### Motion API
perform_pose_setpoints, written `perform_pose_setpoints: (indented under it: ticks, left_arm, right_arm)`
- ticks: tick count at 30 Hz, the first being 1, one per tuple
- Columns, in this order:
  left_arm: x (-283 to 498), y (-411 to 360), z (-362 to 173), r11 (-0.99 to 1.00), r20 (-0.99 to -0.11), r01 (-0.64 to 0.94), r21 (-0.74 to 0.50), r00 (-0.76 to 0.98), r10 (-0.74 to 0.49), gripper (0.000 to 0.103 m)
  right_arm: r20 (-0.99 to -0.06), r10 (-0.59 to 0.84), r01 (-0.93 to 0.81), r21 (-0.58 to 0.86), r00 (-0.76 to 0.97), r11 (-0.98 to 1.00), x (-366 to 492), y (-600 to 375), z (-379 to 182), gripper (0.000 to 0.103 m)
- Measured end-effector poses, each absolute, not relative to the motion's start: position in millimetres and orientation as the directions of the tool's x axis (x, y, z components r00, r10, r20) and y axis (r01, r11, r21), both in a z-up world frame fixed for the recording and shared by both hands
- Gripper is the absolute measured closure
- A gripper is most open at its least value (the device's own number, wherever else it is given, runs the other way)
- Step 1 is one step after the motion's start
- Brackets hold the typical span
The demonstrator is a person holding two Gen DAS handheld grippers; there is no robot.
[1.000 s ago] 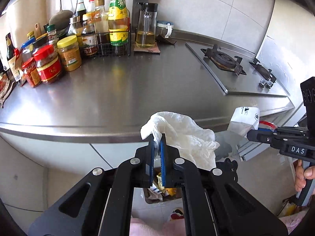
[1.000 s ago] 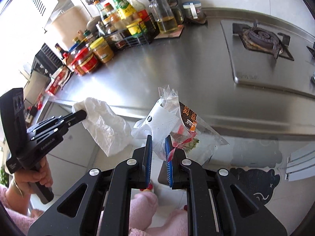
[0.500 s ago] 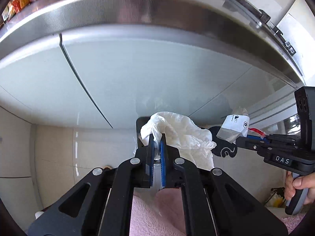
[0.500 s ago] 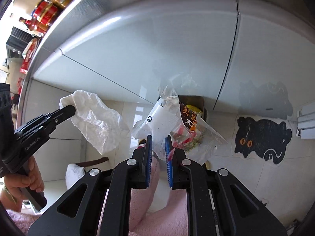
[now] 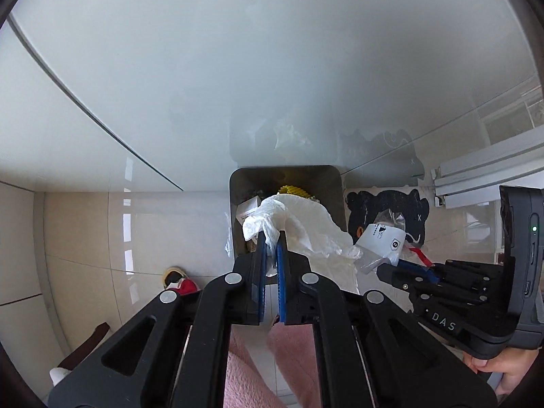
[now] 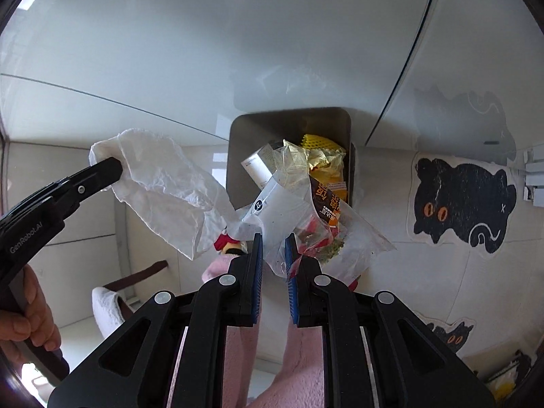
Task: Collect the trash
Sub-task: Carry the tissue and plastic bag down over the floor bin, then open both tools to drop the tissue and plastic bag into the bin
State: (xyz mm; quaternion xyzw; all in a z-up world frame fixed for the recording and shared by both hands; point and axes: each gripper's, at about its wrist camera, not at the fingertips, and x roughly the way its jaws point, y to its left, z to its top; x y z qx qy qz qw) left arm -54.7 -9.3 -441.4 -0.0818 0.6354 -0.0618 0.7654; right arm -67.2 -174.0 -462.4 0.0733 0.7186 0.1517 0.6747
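My left gripper point(image 5: 271, 238) is shut on a crumpled white tissue point(image 5: 306, 224), held over a grey square trash bin point(image 5: 238, 183) on the floor. The tissue also shows in the right wrist view point(image 6: 163, 183), left of the bin point(image 6: 244, 142). My right gripper point(image 6: 273, 241) is shut on a clear plastic snack bag point(image 6: 299, 210) with a white label and red and orange scraps, held just above the bin's near edge. The bin holds yellow foam netting point(image 6: 316, 142) and other wrappers. The right gripper also shows at the right in the left wrist view point(image 5: 404, 265).
White cabinet doors point(image 5: 238, 68) rise right behind the bin. A black cat-shaped mat point(image 6: 462, 200) lies on the tiled floor to the bin's right. Pink slippers and pink trouser legs point(image 6: 238, 340) are below the grippers. A white slipper point(image 6: 108, 306) lies at the left.
Both grippers have dropped from countertop height to just above the floor bin, each still holding its piece of trash. The counter is out of view; the bin's contents now show.
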Motion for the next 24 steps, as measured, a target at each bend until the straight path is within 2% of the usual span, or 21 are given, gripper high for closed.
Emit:
perform_pose_setpoints:
  ticks: [10, 18, 19, 20, 21, 22, 24]
  left_arm:
    - [-29.4, -28.6, -491.2, 0.974, -0.967, 0.005, -0.226, 0.119, -0.225, 0.099]
    - [-19.1, -27.0, -508.9, 0.969, -0.967, -0.009, -0.248, 0.052, -0.248, 0.096]
    - [-17.2, -26.2, -509.7, 0.968, -0.967, -0.010, -0.251, 0.047, -0.251, 0.096]
    - [-15.6, -25.4, -509.6, 0.967, -0.966, -0.010, -0.255, 0.047, -0.254, 0.096]
    - [-14.3, -24.9, -509.3, 0.967, -0.966, -0.008, -0.254, 0.046, -0.254, 0.092]
    - [-13.7, -24.9, -507.4, 0.967, -0.966, -0.009, -0.255, 0.046, -0.254, 0.090]
    - [-12.0, -23.6, -505.3, 0.966, -0.965, -0.015, -0.258, 0.051, -0.257, 0.078]
  right_arm:
    - [-0.931, 0.333, -0.015, 0.339, -0.148, 0.941, -54.7, -166.7, -522.8, 0.086]
    - [-0.956, 0.267, -0.123, 0.282, -0.122, 0.952, -51.6, -153.4, -520.2, 0.084]
    - [-0.958, 0.263, -0.128, 0.277, -0.118, 0.952, -50.8, -153.2, -519.3, 0.076]
    - [-0.958, 0.262, -0.129, 0.277, -0.116, 0.952, -50.0, -153.6, -519.6, 0.059]
    - [-0.958, 0.264, -0.130, 0.277, -0.114, 0.952, -49.3, -153.6, -518.7, 0.051]
    - [-0.957, 0.269, -0.130, 0.282, -0.110, 0.951, -48.5, -154.9, -518.8, 0.045]
    - [-0.957, 0.269, -0.136, 0.283, -0.108, 0.950, -47.0, -156.7, -518.9, 0.045]
